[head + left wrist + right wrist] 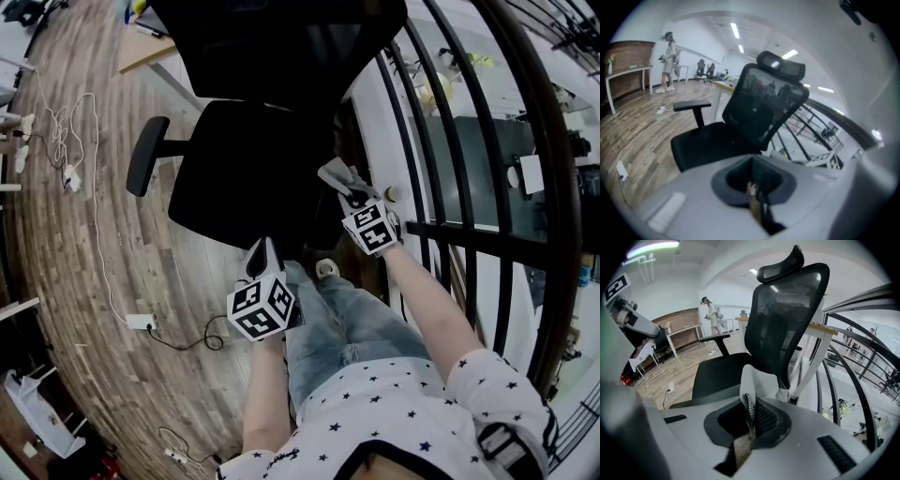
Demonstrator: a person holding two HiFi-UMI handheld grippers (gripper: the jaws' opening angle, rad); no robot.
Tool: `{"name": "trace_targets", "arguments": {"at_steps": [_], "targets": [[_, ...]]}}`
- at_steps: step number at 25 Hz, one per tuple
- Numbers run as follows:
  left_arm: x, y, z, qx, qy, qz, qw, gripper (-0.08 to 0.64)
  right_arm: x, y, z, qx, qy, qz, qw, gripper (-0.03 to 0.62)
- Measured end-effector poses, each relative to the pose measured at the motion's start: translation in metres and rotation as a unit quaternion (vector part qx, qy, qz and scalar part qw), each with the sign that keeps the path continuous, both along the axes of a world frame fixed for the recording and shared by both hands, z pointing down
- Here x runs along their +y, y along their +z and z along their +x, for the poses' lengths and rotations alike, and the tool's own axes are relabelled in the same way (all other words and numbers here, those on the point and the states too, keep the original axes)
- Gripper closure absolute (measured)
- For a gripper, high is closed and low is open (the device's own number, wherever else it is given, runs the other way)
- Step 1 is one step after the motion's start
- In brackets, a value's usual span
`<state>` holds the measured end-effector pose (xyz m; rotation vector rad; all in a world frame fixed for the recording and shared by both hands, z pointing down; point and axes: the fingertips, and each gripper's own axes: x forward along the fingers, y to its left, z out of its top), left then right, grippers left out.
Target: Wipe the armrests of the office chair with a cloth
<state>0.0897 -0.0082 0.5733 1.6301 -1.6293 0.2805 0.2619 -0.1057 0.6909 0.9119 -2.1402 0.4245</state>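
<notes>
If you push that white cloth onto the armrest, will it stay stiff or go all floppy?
Probably floppy: the cloth folds and crumples where the right tool pinches it. It looks thin, so it is likely light. Its bumpy weave probably grips more than it slips.

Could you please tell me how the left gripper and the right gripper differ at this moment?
The right gripper is shut on a white cloth, while the left gripper is shut with nothing between its jaws. In the head view, the right gripper is further forward, beside the seat of the office chair, and the left gripper hangs nearer the person's legs. Both grippers face the chair, and each carries a marker cube.
</notes>
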Motion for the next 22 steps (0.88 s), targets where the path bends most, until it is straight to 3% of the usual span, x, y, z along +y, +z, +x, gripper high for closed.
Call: {"name": "trace_targets", "arguments": {"at_steps": [22], "targets": [[0.019, -0.004, 0.004, -0.002, -0.011, 0.001, 0.9999, 0.552, 0.069, -0.005, -0.028, -0.008, -0.068, -0.026, 0.997, 0.566]]}}
